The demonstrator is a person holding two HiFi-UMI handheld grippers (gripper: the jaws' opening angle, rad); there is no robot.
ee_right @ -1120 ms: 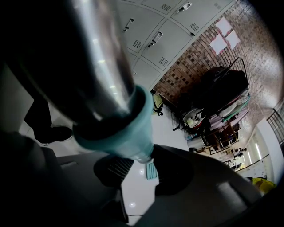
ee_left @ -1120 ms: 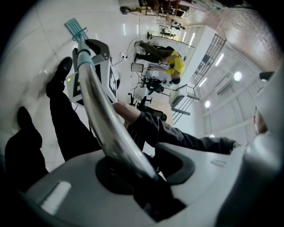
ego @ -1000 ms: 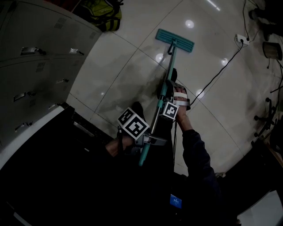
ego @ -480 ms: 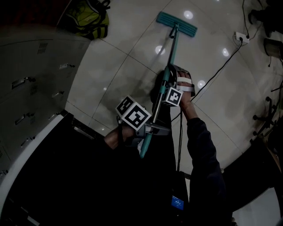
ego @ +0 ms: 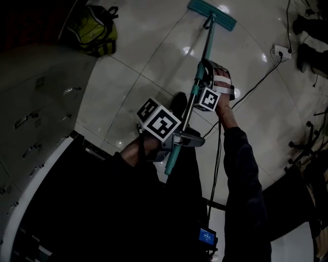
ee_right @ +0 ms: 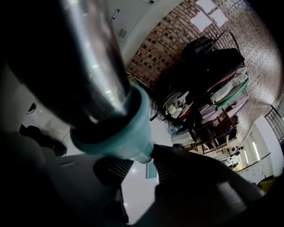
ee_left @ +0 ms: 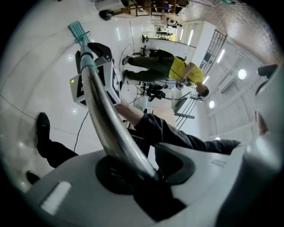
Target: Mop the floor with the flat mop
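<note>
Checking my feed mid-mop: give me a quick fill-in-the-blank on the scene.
1. Both the left tongs and right tongs are shut on the mop's ____.
2. The mop head rests on the tiled ____.
3. The ____ tongs grip nearer the mop head.
Missing: handle; floor; right.

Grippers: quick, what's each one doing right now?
Left gripper: shut on the mop handle, near its upper end.
Right gripper: shut on the mop handle, lower down toward the mop head.
</note>
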